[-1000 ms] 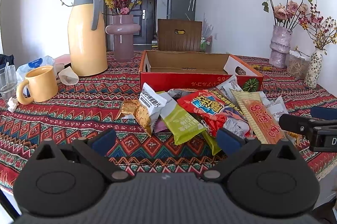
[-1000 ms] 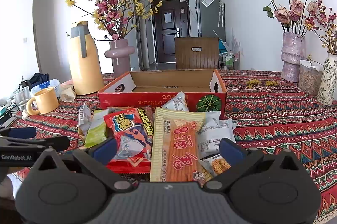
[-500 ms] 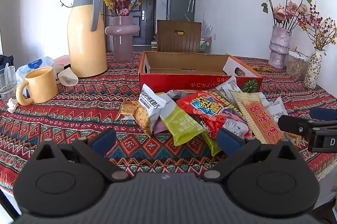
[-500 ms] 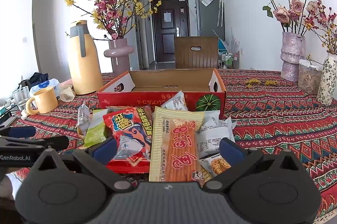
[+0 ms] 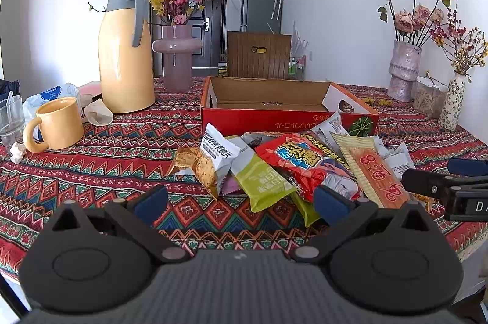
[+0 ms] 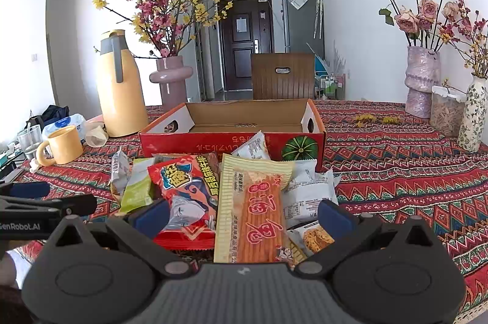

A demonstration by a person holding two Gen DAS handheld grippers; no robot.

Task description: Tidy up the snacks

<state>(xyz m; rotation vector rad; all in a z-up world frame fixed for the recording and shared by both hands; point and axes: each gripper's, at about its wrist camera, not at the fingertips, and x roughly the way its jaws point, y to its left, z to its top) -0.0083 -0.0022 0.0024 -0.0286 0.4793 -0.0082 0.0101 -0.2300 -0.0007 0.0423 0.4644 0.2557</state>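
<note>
A pile of snack packets lies on the patterned tablecloth in front of an open red cardboard box [image 5: 286, 121] [image 6: 231, 141]. The pile holds a red packet [image 5: 302, 162] [image 6: 186, 186], a yellow-orange stick packet [image 5: 375, 171] [image 6: 259, 208], a green packet [image 5: 262, 180] [image 6: 137, 189] and a white biscuit packet [image 5: 216, 156]. My left gripper [image 5: 241, 202] is open and empty, near the pile's front left. My right gripper [image 6: 242, 214] is open and empty, its fingers on either side of the red and yellow-orange packets' near ends.
A yellow thermos [image 5: 125, 52], a pink vase with blossoms [image 5: 177, 55] and a yellow mug [image 5: 56, 124] stand at the left. Vases with dried roses [image 5: 404, 70] and a clear container [image 6: 446, 110] stand at the right. A wooden chair [image 6: 282, 77] is behind the box.
Both grippers have held almost still; the views have shifted only slightly. Nothing was taken hold of or moved.
</note>
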